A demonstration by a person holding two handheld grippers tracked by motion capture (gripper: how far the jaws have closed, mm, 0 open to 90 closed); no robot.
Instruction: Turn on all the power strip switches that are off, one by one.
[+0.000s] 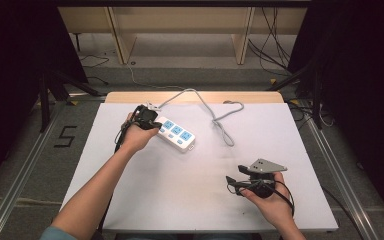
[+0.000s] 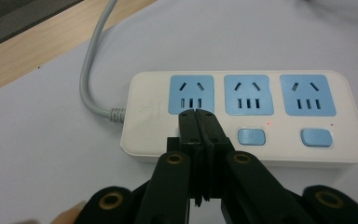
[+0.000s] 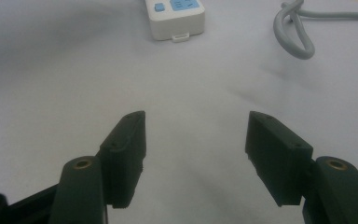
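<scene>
One white plastic power strip (image 2: 245, 116) with three blue sockets, three blue buttons, one grey cable (image 1: 220, 120); two black grippers.

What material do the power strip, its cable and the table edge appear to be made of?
Power strip: likely hard plastic, smooth white body with light blue socket faces and buttons, showing a soft sheen. Cable: probably a rubbery grey plastic sheath, since it bends in loose loops. Table edge: looks like light wood or wood-pattern laminate, showing a pale grain; which one I cannot tell.
</scene>
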